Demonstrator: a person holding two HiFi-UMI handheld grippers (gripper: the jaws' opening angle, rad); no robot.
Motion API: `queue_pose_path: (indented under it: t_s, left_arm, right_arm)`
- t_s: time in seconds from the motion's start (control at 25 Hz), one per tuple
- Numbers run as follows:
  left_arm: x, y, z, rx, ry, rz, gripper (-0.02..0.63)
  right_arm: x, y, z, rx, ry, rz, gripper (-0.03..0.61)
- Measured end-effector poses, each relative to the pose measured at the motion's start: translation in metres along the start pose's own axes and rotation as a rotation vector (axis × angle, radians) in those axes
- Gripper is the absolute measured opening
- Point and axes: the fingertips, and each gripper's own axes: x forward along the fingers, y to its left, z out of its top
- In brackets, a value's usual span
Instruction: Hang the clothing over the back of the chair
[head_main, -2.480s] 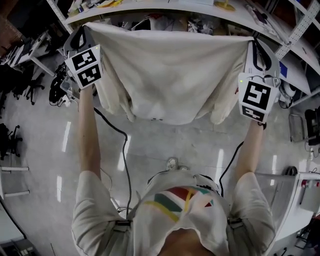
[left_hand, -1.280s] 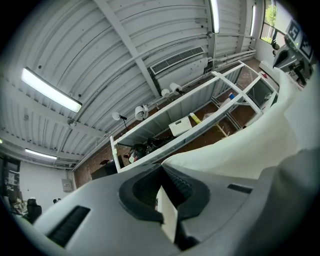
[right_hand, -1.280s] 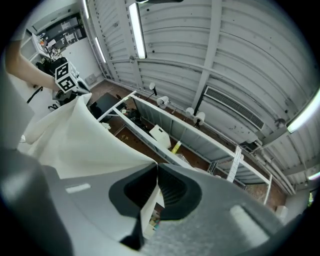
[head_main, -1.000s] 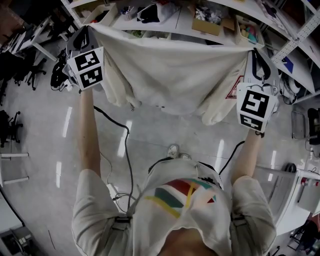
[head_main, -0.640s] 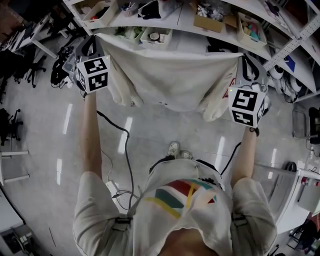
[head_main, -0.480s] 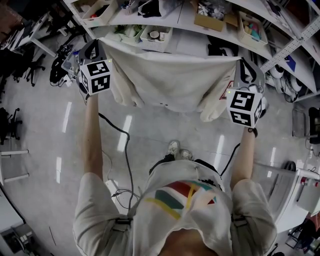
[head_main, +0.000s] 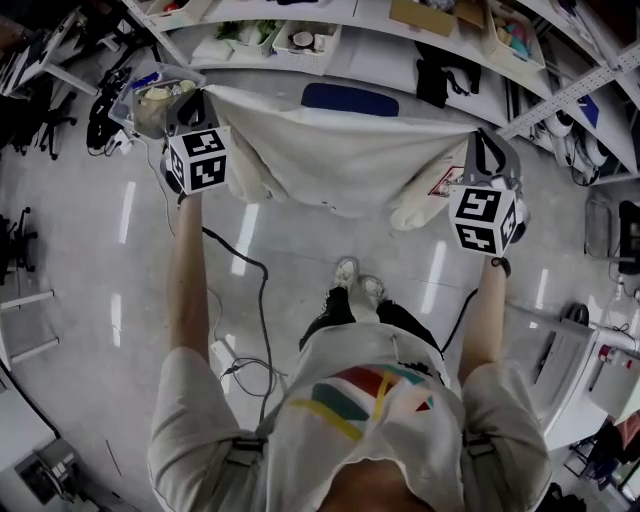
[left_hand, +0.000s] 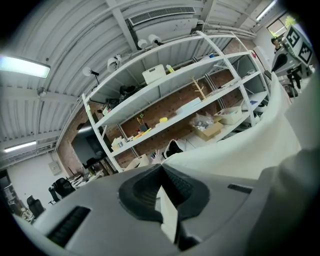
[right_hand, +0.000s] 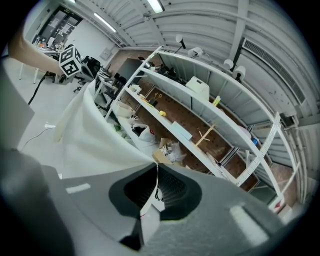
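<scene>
A cream garment (head_main: 340, 150) hangs stretched wide between both grippers, its sleeves drooping at either side. My left gripper (head_main: 195, 97) is shut on its upper left corner, and a strip of the cloth (left_hand: 240, 150) runs out from the closed left jaws (left_hand: 161, 172). My right gripper (head_main: 483, 140) is shut on the upper right corner. The fabric (right_hand: 95, 145) is pinched between the right gripper's jaws (right_hand: 156, 172), with a small label showing there. A blue padded piece (head_main: 350, 98), likely the chair, shows just beyond the garment's top edge.
White shelving (head_main: 380, 40) with bins and boxes stands ahead. A black cable (head_main: 262, 300) trails over the glossy floor near the person's shoes (head_main: 358, 283). Office chairs (head_main: 15, 250) and desks sit at the left, and more equipment is at the right.
Both grippers have come down together with the garment still spread between them. The shelves have slid up in the head view and the blue piece has appeared past the cloth.
</scene>
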Motion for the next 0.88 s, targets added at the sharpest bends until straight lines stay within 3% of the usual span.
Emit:
queue_pose_path:
  t_s: [0.48, 0.88]
  left_arm:
    - [0.033, -0.067, -0.097, 0.015, 0.160, -0.123, 0.014]
    - [0.038, -0.097, -0.169, 0.028, 0.275, -0.186, 0.014]
  right_arm:
    - [0.037, 0.070, -0.085, -0.019, 0.201, 0.132, 0.012]
    - [0.053, 0.126, -0.135, 0.020, 0.313, 0.204, 0.012]
